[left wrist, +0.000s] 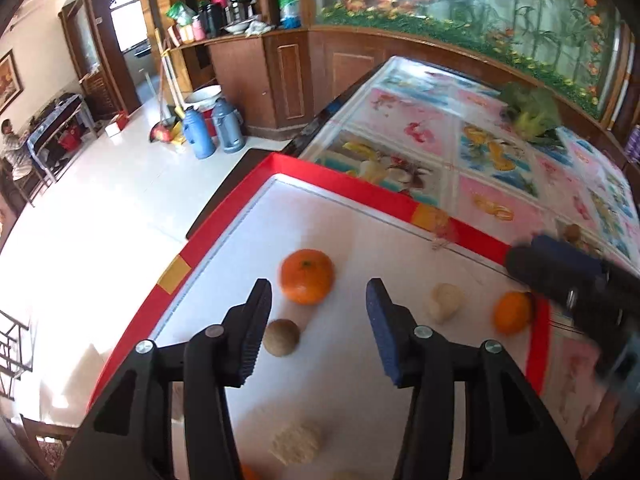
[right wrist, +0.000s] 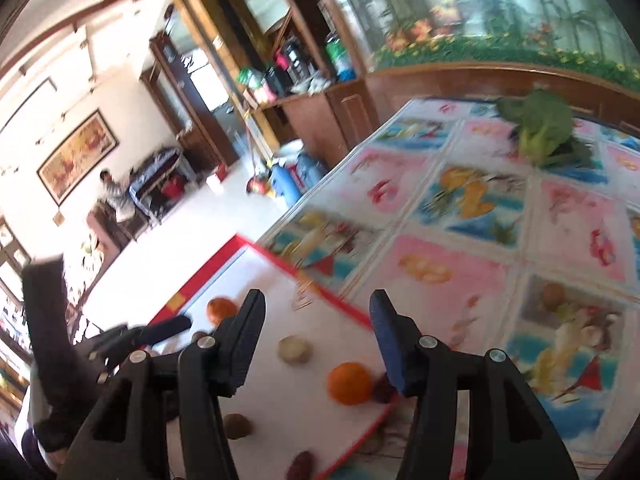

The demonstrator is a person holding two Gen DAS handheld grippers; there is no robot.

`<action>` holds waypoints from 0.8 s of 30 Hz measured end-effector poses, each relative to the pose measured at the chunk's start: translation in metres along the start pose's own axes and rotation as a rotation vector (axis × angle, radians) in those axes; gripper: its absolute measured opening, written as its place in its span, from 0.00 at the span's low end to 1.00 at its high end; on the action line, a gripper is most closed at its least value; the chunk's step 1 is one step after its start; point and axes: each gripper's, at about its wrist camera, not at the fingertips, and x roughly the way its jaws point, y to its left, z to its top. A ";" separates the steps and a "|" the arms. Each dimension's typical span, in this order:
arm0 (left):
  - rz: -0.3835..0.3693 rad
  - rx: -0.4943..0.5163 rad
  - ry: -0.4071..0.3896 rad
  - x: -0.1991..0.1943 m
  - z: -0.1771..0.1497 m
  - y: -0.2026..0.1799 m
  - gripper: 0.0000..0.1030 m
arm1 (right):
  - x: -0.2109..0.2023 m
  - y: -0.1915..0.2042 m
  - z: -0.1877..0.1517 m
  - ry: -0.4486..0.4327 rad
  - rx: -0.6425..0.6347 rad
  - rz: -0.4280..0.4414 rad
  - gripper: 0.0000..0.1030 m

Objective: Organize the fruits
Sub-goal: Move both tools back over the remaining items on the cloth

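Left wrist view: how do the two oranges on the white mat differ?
The nearer orange sits toward the middle of the white mat, looks larger and shows its stem end. The farther orange sits at the mat's red border, looks smaller and blurred, just below the right gripper. Both are round, orange and ungrasped.

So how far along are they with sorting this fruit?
Early, by the look of it. Nothing looks grouped: two oranges, a brown fruit and pale pieces lie scattered on the white mat. Both grippers, left and right, are open and empty. All the sorting remains.
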 end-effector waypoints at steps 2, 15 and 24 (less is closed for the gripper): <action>-0.053 0.031 -0.019 -0.016 -0.006 -0.011 0.52 | -0.014 -0.025 0.004 -0.021 0.061 -0.008 0.53; -0.417 0.330 0.021 -0.063 -0.069 -0.143 0.53 | -0.056 -0.111 0.004 -0.075 0.284 -0.133 0.53; -0.451 0.240 0.104 -0.018 -0.064 -0.137 0.52 | -0.054 -0.123 0.002 -0.074 0.302 -0.156 0.53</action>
